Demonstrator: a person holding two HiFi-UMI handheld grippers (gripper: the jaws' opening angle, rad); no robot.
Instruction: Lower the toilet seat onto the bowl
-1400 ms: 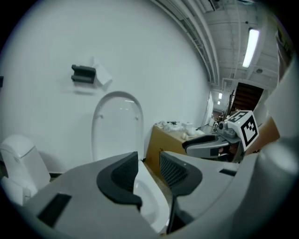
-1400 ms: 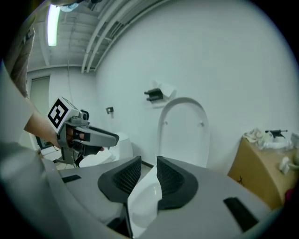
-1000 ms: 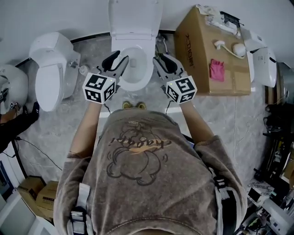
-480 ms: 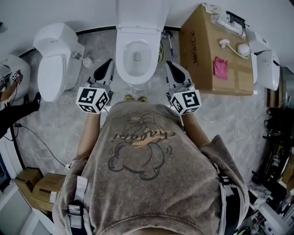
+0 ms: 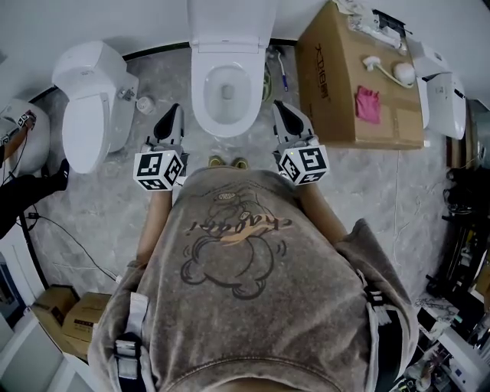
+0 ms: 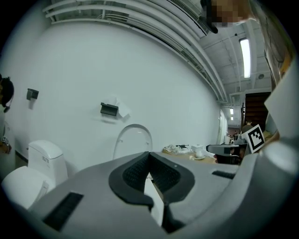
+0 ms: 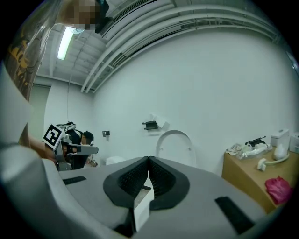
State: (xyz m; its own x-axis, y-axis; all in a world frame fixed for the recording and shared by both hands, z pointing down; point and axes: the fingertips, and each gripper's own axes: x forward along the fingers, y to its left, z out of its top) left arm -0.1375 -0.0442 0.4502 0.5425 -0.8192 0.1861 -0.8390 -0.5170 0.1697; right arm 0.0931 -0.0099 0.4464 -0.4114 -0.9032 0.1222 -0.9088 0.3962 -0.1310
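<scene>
In the head view the white toilet [image 5: 227,90] stands at the top centre. Its seat ring lies flat on the bowl and the lid [image 5: 230,19] stands up against the wall. My left gripper [image 5: 170,115] is to the left of the bowl and my right gripper [image 5: 279,109] to its right. Both are clear of the toilet, shut and empty. In the left gripper view the shut left gripper [image 6: 149,154] points towards the upright lid [image 6: 133,140]. The right gripper view shows the right gripper [image 7: 148,158] shut too, with the lid [image 7: 174,147] beyond it.
A second white toilet [image 5: 88,107] stands at the left. A large cardboard box [image 5: 337,84] stands at the right with a pink cloth [image 5: 367,103] on it. A toilet brush [image 5: 279,69] leans beside the bowl. Small boxes [image 5: 65,318] and a cable lie at the lower left.
Both grippers have drawn back from the bowl's rim towards the person and a little outward. Their jaws, open a second ago, are now shut.
</scene>
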